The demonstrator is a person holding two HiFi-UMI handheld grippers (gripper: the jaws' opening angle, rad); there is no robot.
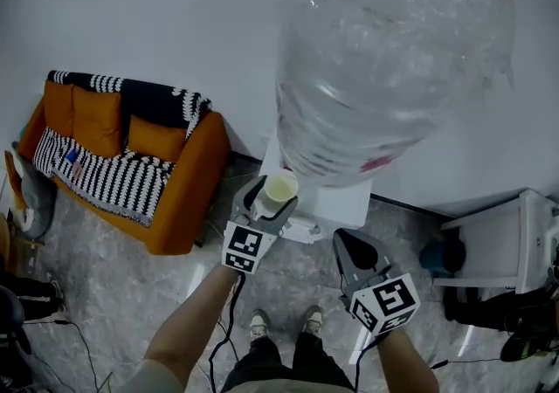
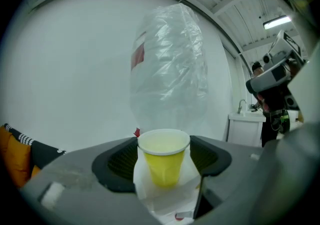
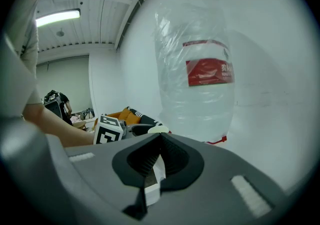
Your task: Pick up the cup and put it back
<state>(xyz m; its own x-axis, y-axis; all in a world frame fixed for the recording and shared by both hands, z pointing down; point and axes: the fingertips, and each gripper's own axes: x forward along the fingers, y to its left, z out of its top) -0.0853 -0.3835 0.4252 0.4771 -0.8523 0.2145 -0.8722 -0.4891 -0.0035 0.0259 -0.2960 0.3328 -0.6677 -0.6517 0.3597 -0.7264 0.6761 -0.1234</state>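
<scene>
So the left gripper (image 1: pixel 272 197) has the yellow cup (image 2: pixel 163 161) pinched by the rim between its pads. The jaws stand wide because the cup fills the gap. It hangs right at the white water dispenser (image 1: pixel 336 206), under the big bottle (image 1: pixel 393 59). I'd hold the cup upright, set its base flat, and only then let go. The right gripper (image 3: pixel 159 161) is closed on nothing.

Dim, even indoor light, with fisheye bending at the edges.
We see a dull, vignetted head view with soft shadows on the floor (image 1: pixel 113 295). Both gripper views curve into black corners. A ceiling tube light (image 3: pixel 57 17) glows overexposed, the plastic-wrapped bottle (image 1: pixel 393 59) glints, and the cup (image 2: pixel 163 156) is sharp behind a soft grey foreground.
</scene>
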